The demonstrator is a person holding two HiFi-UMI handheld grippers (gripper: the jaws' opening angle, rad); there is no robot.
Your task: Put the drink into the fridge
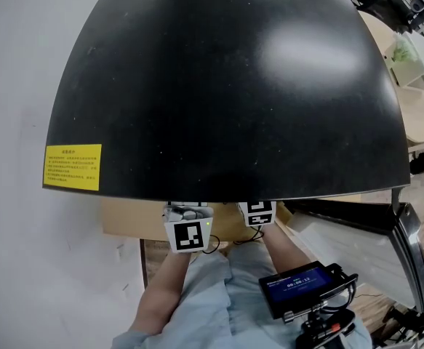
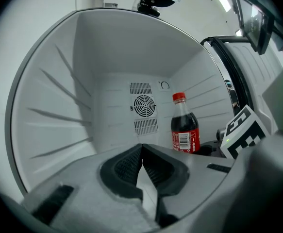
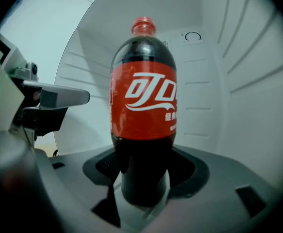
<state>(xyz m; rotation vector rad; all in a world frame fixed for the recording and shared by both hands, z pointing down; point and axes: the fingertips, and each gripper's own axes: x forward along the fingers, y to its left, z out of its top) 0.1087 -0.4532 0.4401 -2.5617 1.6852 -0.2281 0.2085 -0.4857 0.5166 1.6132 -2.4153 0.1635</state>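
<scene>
**Bottle held inside the open fridge**

The right gripper (image 3: 145, 171) has its jaws closed on the lower body of the bottle (image 3: 143, 106), a pad pressing on each side. The bottle stands upright. It holds dark cola and has a red cap and a red label. It is inside the white cavity of the fridge (image 1: 219, 86), towards the right-hand wall and in front of the rear wall. No view shows whether its base touches the fridge floor.

The left gripper (image 2: 141, 147) points level into the same cavity. Its jaws are pressed together with nothing between them. It sits just left of the bottle and apart from it. Beyond its tips, a round fan vent (image 2: 143, 106) is set in the rear wall.

From the head view, the fridge's black top fills most of the picture, with a yellow sticker (image 1: 73, 167) near its left front corner. Both grippers' marker cubes show just under the top's front edge. The door (image 1: 357, 246) stands open at the right.
</scene>
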